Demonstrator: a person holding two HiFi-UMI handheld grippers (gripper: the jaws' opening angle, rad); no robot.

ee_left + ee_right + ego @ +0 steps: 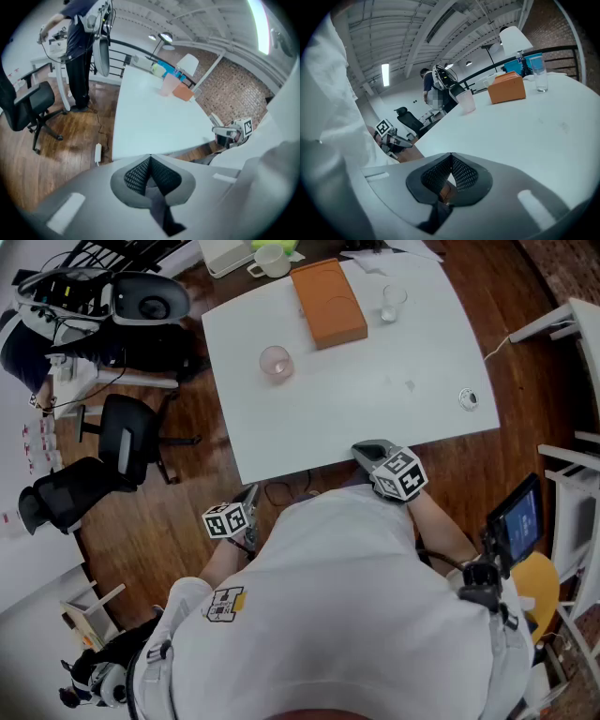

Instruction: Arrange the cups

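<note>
A pink translucent cup (pixel 276 362) stands on the white table (pixel 375 399), left of an orange box (pixel 327 302). A clear glass (pixel 393 302) stands to the right of the box. The pink cup (pixel 169 85) shows far off in the left gripper view, and both the pink cup (pixel 466 101) and the clear glass (pixel 540 77) show in the right gripper view. My left gripper (pixel 248 494) hangs below the table's near edge, over the wooden floor, shut and empty (pixel 150 159). My right gripper (pixel 362 449) sits at the near edge, also shut on nothing (pixel 451 157).
A small round object (pixel 469 399) lies near the table's right edge. A white mug (pixel 271 261) sits beyond the far edge. Black office chairs (pixel 127 442) stand on the floor to the left. A person (pixel 79 42) stands at a desk far left.
</note>
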